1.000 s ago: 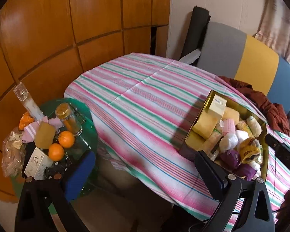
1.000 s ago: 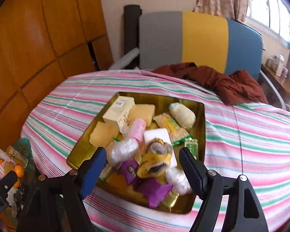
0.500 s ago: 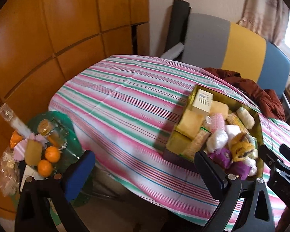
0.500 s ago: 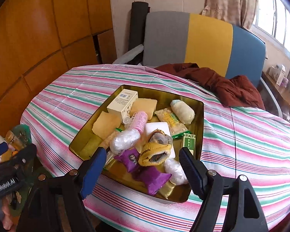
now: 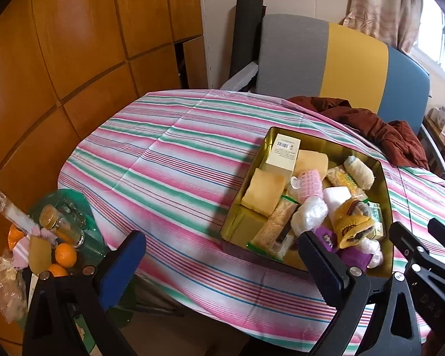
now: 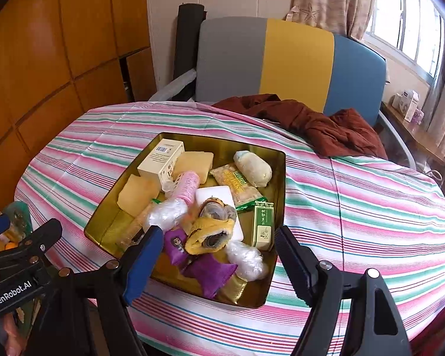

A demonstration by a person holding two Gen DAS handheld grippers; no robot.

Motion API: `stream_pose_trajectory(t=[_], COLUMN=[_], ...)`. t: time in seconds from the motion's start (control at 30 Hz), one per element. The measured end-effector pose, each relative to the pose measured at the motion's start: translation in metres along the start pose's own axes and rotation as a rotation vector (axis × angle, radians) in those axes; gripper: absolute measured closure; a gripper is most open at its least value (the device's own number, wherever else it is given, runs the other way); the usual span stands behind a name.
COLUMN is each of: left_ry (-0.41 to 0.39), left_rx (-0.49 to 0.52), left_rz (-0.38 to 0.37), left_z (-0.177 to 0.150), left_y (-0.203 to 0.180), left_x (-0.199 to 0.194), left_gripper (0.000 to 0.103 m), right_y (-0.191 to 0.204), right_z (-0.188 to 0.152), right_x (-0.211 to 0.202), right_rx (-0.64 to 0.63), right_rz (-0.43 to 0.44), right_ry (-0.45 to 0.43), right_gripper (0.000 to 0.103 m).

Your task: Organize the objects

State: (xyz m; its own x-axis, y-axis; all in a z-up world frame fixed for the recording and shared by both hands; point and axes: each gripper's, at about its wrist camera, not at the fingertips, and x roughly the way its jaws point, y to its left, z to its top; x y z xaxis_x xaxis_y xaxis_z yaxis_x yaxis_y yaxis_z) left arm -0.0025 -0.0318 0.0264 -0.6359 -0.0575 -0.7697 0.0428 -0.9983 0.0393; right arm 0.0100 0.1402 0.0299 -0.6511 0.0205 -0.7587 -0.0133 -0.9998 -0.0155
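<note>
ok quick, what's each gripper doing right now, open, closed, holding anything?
Left gripper: open, holding nothing.
Right gripper: open, holding nothing, above the near edge of the gold tin.

Tin's point(image 6: 277, 190) near corner perhaps hidden

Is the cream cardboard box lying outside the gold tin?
No, the cream cardboard box lies inside the gold tin, at its far left corner.

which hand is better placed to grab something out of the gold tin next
Probably the right. Its tool is open, empty and aimed straight over the gold tin's near edge, bracketing the purple pouch. The left tool, also open and empty, sits off beside the tin, mostly over bare striped tablecloth.
</note>
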Motion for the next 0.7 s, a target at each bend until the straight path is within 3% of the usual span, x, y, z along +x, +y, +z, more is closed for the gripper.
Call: stream_pose_trajectory(t=[0.53,0.7], left_ry=[0.044,0.020], left_rx=[0.023,0.036], left_rz=[-0.074,-0.048], left_z=[0.007,0.005], left_y=[-0.023,-0.030], left_x=[0.017,0.016], left_gripper=[0.000,0.000], right_y=[-0.018,-0.024], right_z=[0.003,0.002], right_x=[0.007,0.009], right_rx=[0.040,0.052], right_rz=[-0.060,-0.058], right_ry=[-0.010,-0.007], right_gripper=[0.024,0.024])
